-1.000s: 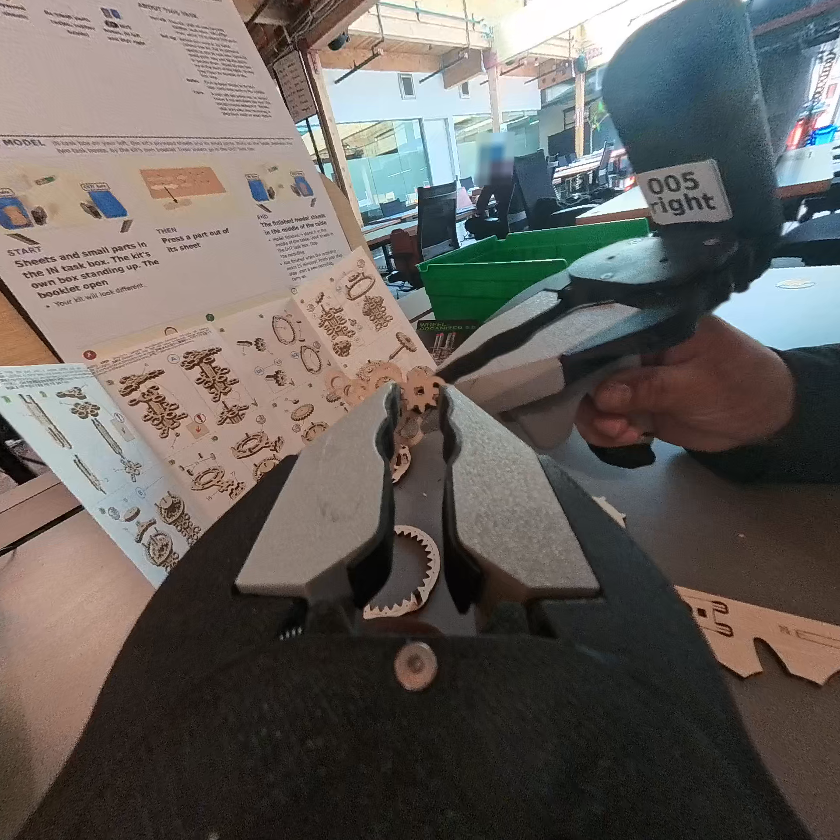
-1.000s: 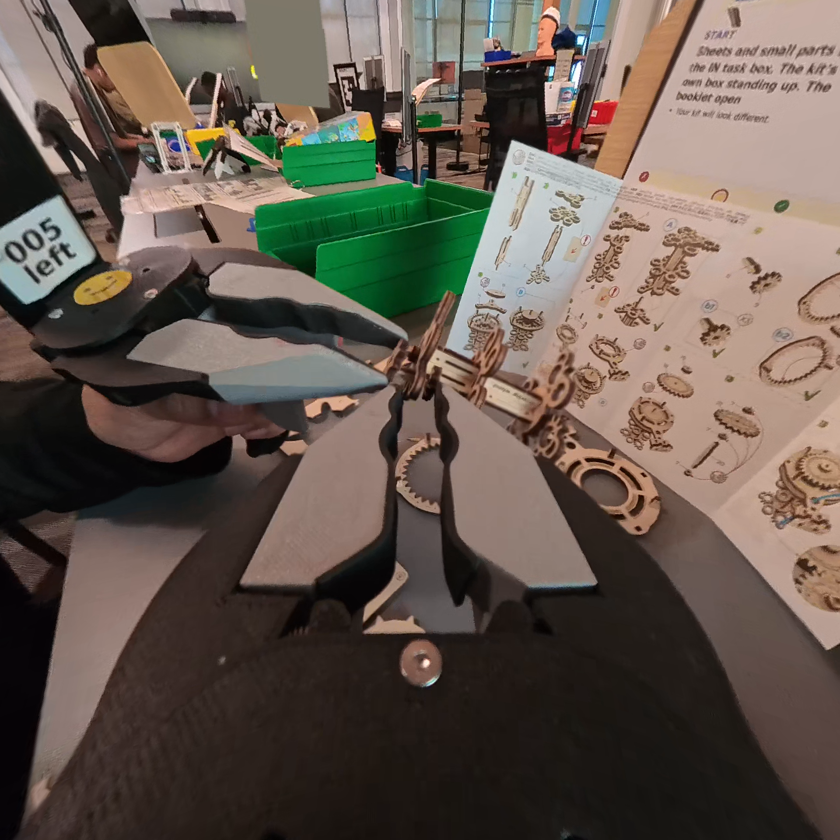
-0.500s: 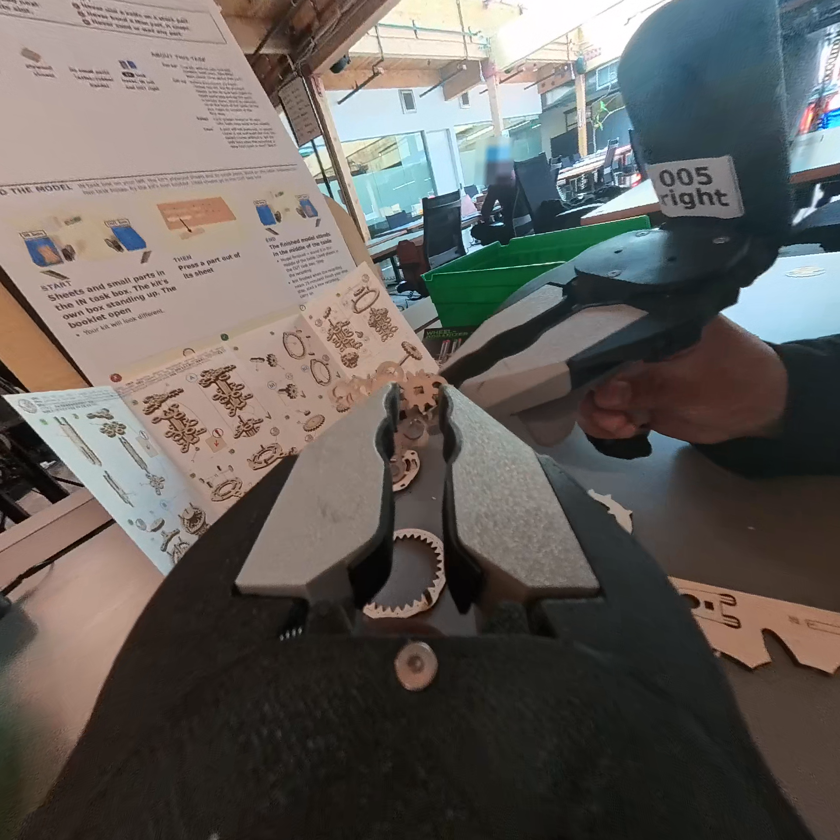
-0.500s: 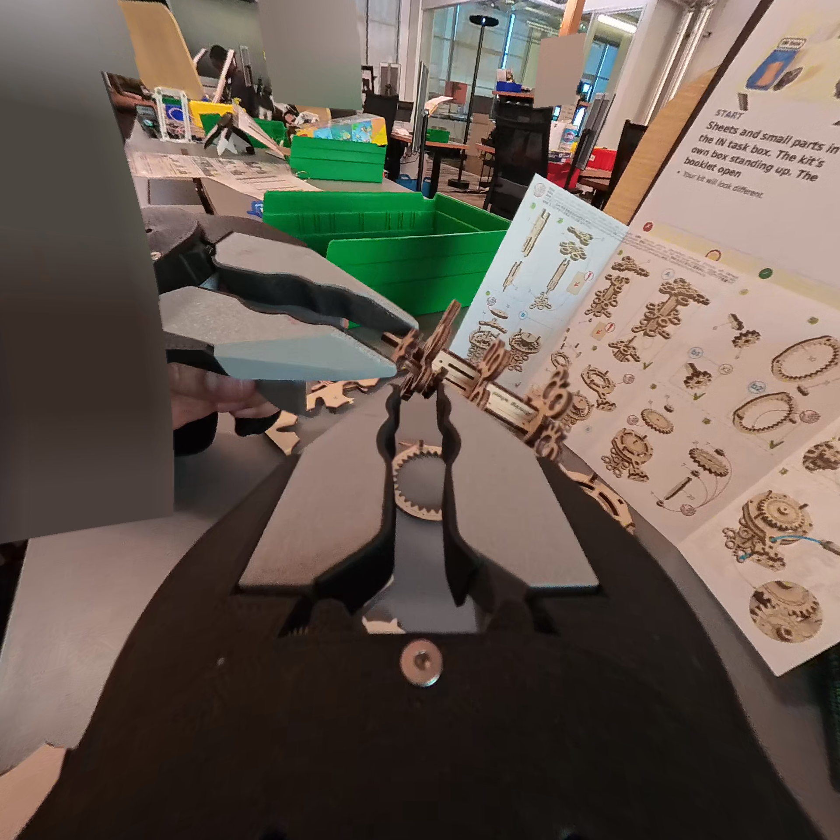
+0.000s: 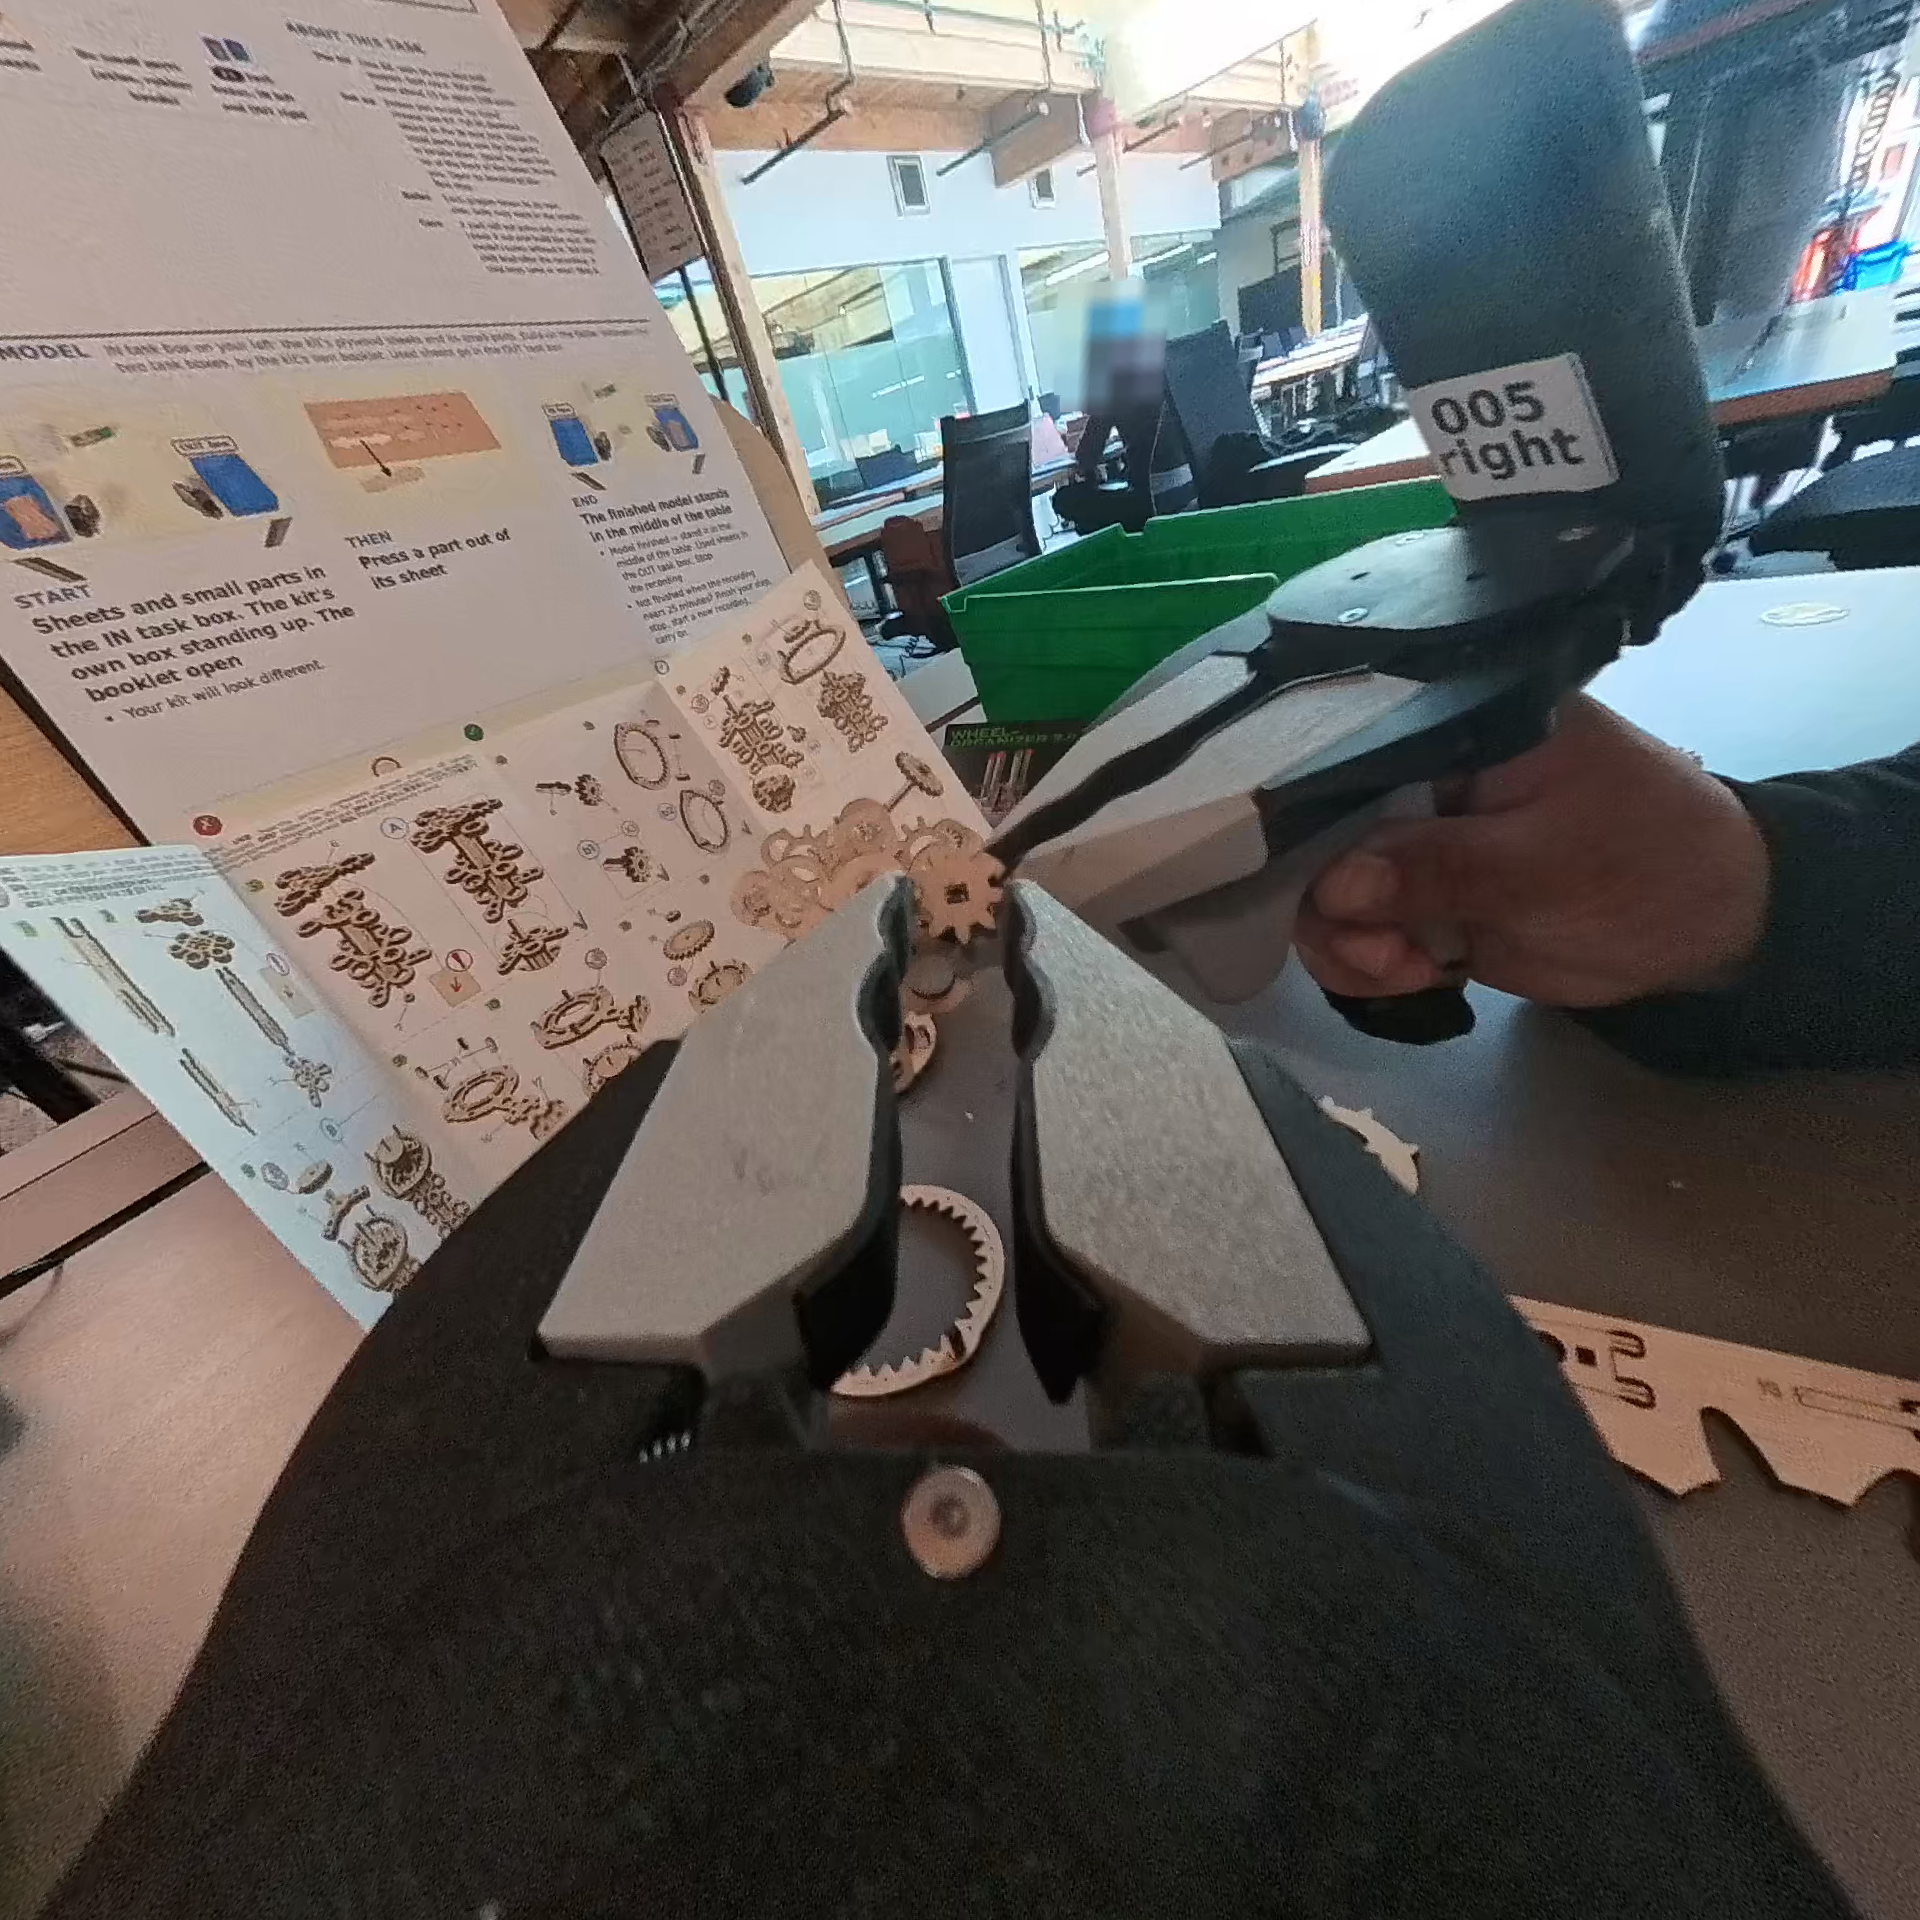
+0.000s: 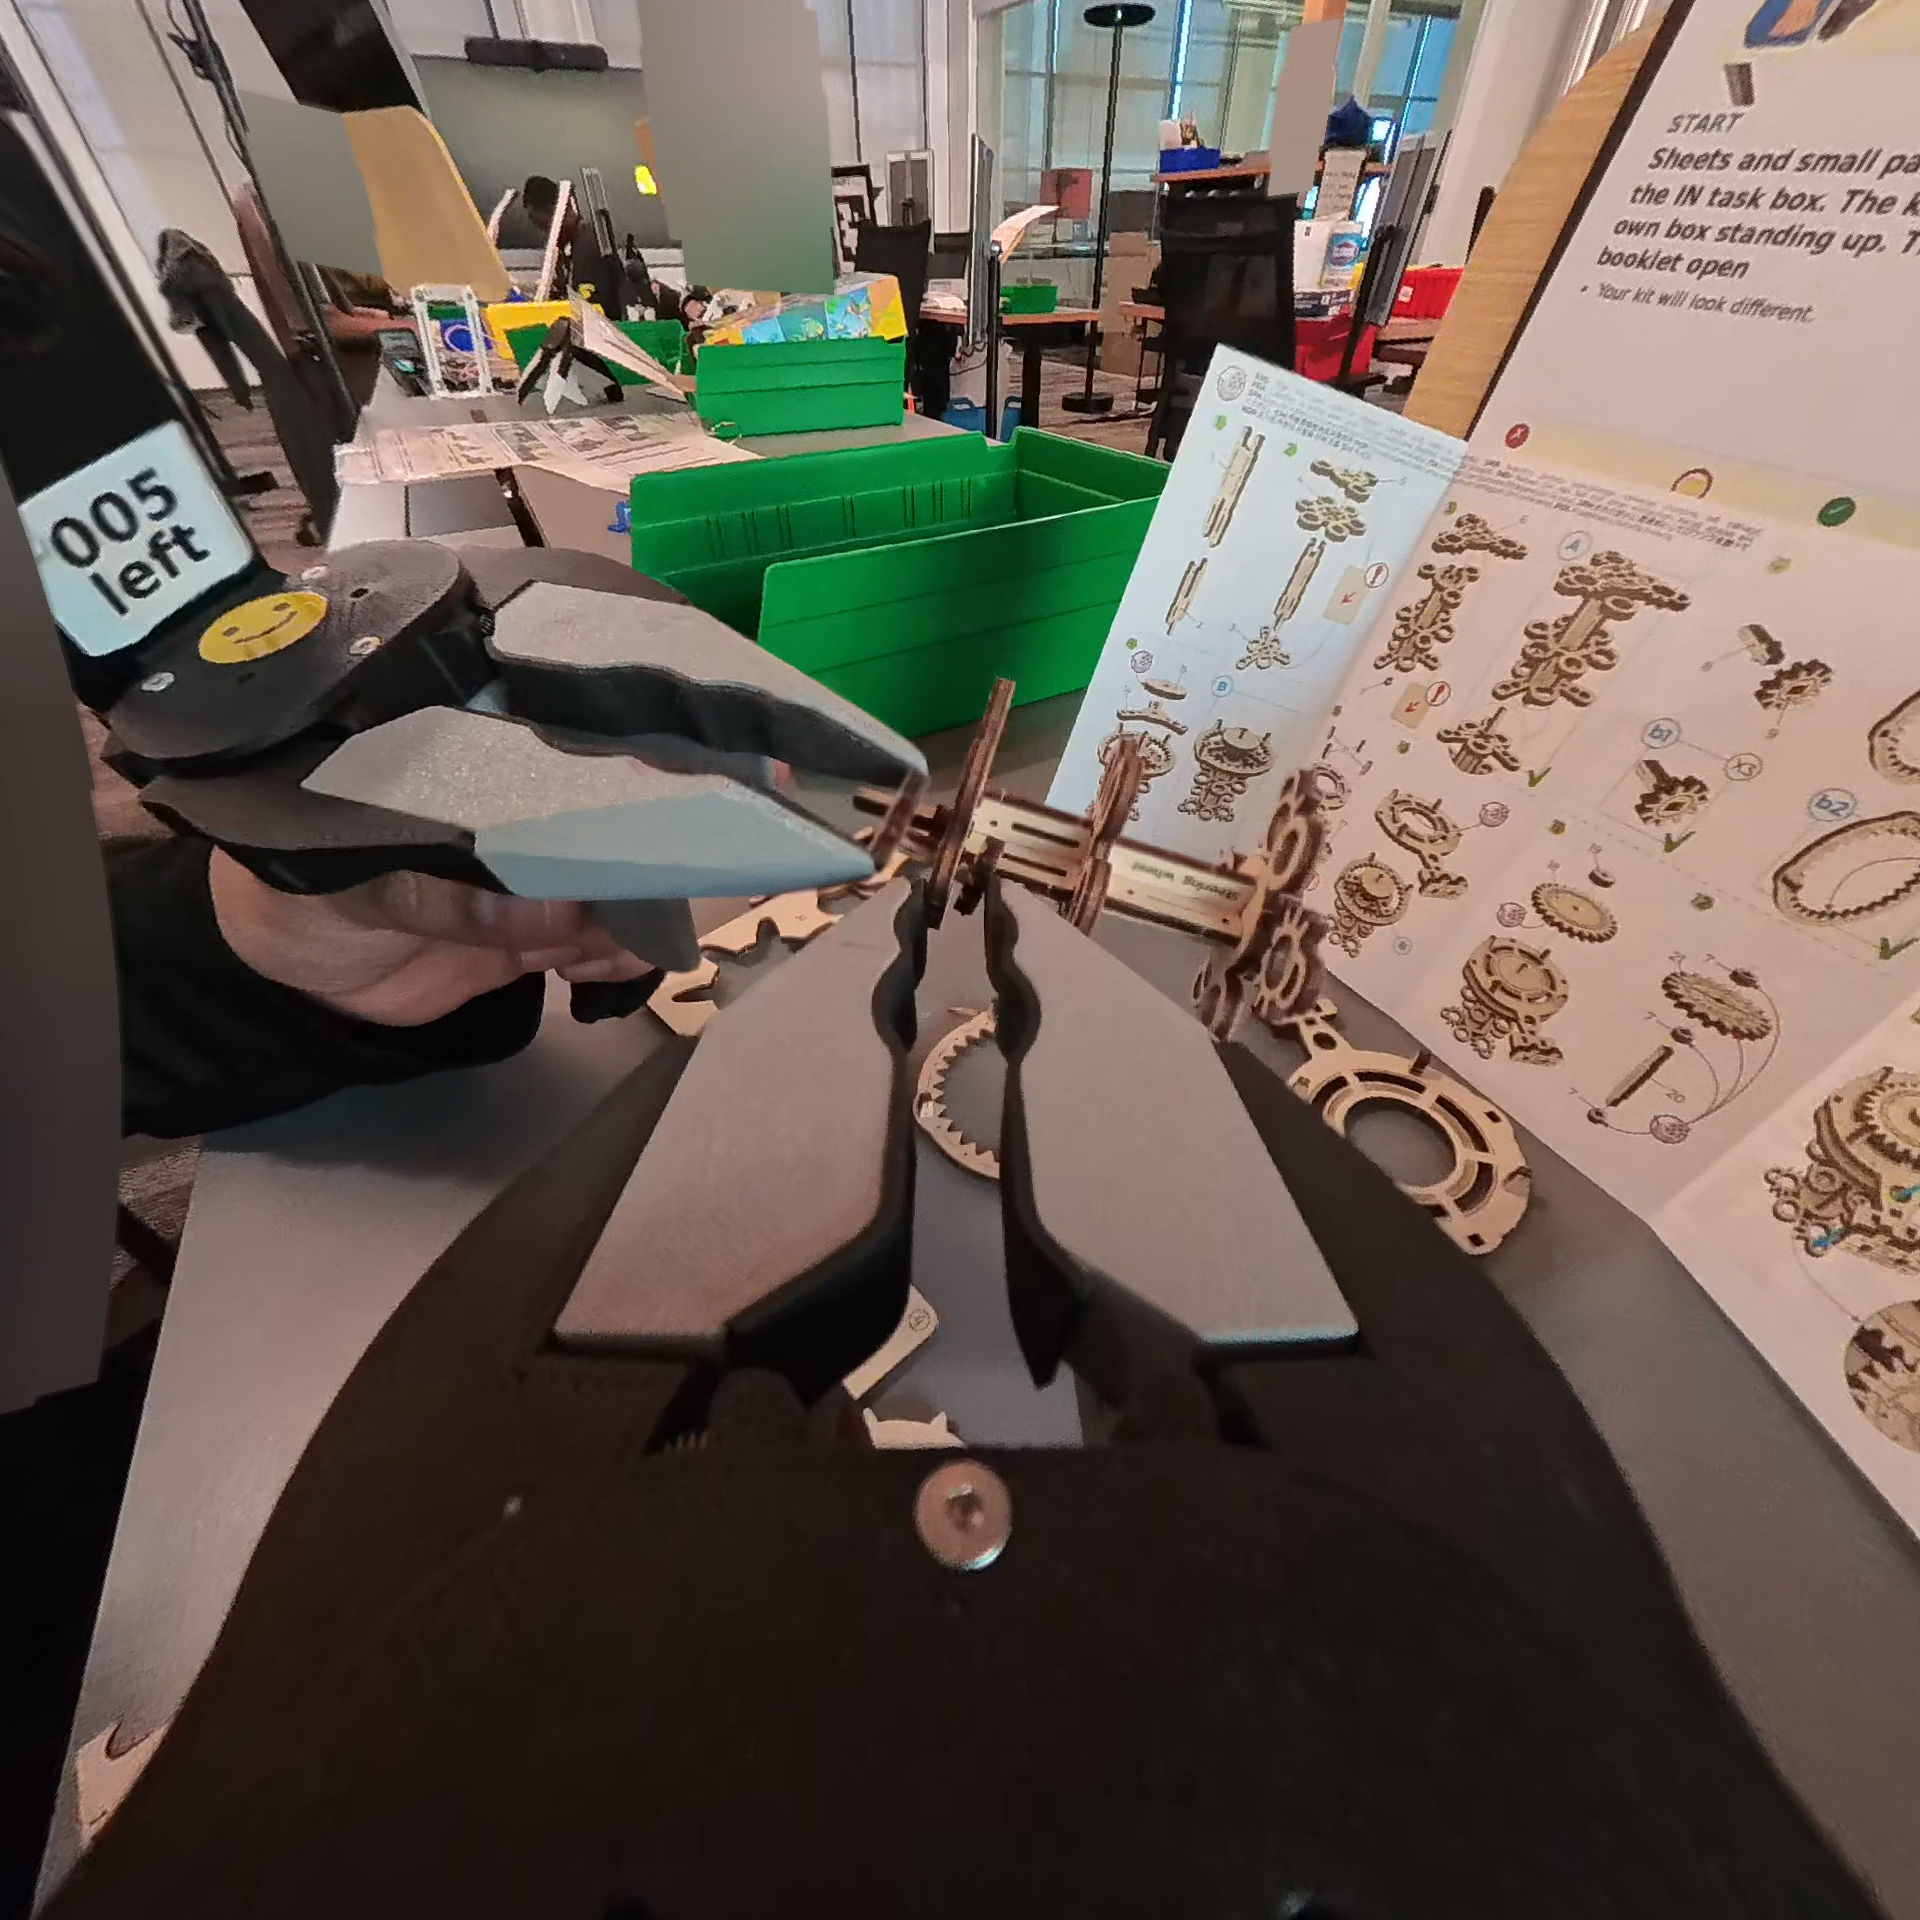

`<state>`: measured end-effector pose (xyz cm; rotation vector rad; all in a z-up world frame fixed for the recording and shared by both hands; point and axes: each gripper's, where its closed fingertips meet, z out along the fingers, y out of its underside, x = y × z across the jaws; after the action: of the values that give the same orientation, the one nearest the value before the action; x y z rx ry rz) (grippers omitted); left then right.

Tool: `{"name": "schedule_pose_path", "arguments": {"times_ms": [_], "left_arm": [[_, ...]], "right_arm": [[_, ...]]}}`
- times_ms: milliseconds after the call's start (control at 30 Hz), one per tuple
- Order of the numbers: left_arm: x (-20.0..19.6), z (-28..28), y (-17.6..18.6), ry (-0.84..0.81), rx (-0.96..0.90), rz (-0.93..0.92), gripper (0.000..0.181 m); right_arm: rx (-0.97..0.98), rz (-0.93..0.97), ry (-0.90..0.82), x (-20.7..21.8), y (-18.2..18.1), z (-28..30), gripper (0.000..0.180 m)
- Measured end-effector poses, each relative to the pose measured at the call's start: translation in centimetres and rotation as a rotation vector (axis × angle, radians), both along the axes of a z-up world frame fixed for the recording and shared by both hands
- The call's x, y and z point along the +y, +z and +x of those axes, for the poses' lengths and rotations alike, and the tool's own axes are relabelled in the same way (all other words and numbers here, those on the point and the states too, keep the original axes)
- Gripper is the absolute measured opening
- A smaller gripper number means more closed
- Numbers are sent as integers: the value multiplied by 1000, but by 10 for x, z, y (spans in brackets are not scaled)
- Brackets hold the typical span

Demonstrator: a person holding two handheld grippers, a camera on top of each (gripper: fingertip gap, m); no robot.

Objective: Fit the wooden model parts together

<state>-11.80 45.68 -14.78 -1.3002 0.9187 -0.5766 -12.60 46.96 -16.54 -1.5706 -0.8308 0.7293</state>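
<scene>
Left gripper [image 5: 956,904] nearly closed, pinching small gear [image 5: 961,896] at axle assembly [image 6: 1101,862] end. Right gripper [image 6: 951,899] clamps a disc on it. Right wrist view alone shows the axle's full length.

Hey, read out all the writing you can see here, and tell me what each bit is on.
I can't read writing out; these things bear it:
White sticker on left gripper: printed tag.
Second white sticker on right gripper: printed tag.
White instruction board: headings, paragraphs.
Assembly booklet: tiny print, blurred.
Wooden axle assembly: engraved label.
Plywood sheet: small engraved marks.
</scene>
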Motion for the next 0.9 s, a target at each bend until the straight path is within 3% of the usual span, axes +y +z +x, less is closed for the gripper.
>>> {"name": "schedule_pose_path", "arguments": {"times_ms": [400, 900], "left_arm": [[6, -2, -2, 47, -16, -57, 12], [4, -3, 1, -33, -113, -160, 13]], "right_arm": [[27, -47, 11, 2, -2, 0, 9], [74, -59, 53, 1, 1, 2, 1]]}}
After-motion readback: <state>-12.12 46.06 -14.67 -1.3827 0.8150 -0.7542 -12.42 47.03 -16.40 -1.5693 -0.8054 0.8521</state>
